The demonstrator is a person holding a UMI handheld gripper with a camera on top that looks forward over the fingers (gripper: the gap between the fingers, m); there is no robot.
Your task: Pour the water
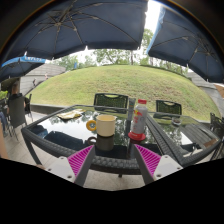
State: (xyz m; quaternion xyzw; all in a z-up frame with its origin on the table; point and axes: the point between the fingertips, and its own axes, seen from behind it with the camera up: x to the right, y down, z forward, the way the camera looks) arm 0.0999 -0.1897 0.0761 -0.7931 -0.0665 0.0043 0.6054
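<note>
while you hold the gripper (pixel 113 160) back from the table's near edge, its two fingers stand apart with nothing between them, so it is released and empty; the pink pads (pixel 80 159) face each other across an open gap. that spread suits an approach, since you have yet to close on anything.

starting at the left, a dark chair (pixel 13 108) stands beside the glass table (pixel 60 135), and a small plate or dish (pixel 69 116) lies on the far left part of the top, well out of your line. it looks unrelated to pouring.

moving to the middle, the cup (pixel 104 125) sits on the table just beyond your fingers and slightly left of the gap's centre. it stands upright with its mouth open to the top, which is how a receiving vessel should stand; i judge it to be the target for the water.

just to its right, the bottle (pixel 140 122) stands upright near the cup, clear with a reddish band low down and a cap that seems red. whether the cap is on tight i cannot tell. it is placed close to the cup so a short tilt would reach, and it looks like the thing you need to grasp first.

further right, two more chairs (pixel 168 107) line the far side, and umbrellas (pixel 90 25) shade everything, with a grassy slope (pixel 130 82) beyond.
</note>
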